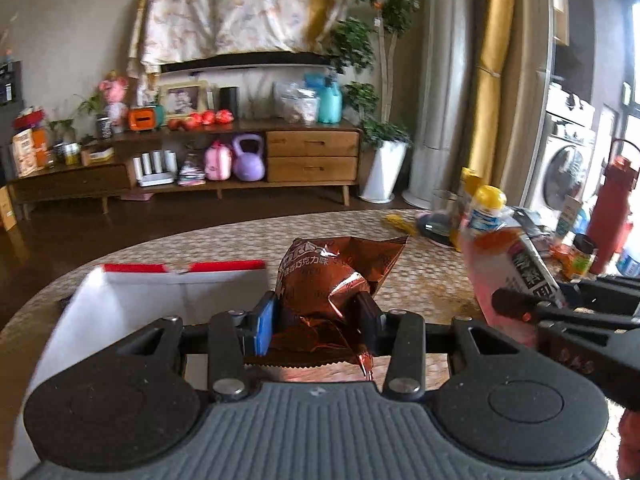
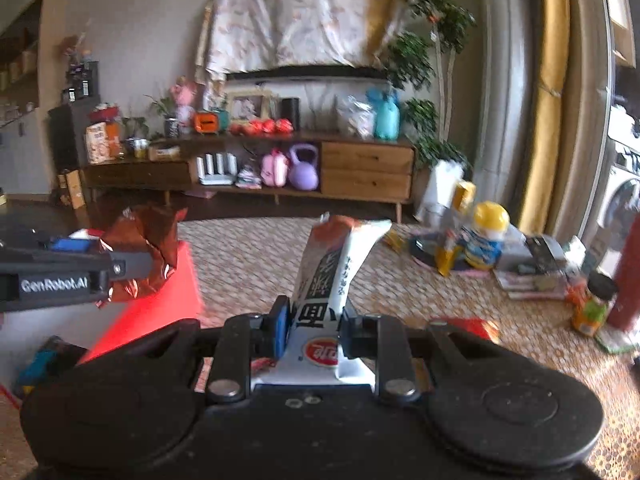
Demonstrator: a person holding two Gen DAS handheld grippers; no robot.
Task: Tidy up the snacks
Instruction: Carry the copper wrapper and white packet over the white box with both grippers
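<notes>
A: Two snacks up, one per hand. Left wrist view first: left hand-held gripper point(image 1: 318, 322) is clamped on a crinkled copper-brown foil bag point(image 1: 336, 276), pads pinching its lower half, bag standing up above the bench point(image 1: 224, 240). Print is Chinese, reads chocolate flavour, plus part of a white logo at the top.

B: The box?

A: White-walled box with a red rim point(image 1: 132, 296), just left of the bag and under the gripper. At the right edge, a pink-and-white pack point(image 1: 508, 264) is pinched by the right hand-held gripper point(image 1: 516, 310).

B: Right wrist view?

A: Right hand-held gripper point(image 2: 314, 330) is narrow, gripping that pack point(image 2: 336, 264) near its bottom; pack stands upright and tilted slightly, held above the bench point(image 2: 400, 280). White side with big black Chinese characters, orange-red side, round red logo low down. Characters too blurred to read. The left hand-held gripper point(image 2: 132, 266) at the left carries the foil bag point(image 2: 144, 248) over the box's red wall point(image 2: 160, 300); its arm reads "GenRobot.AI".
</notes>
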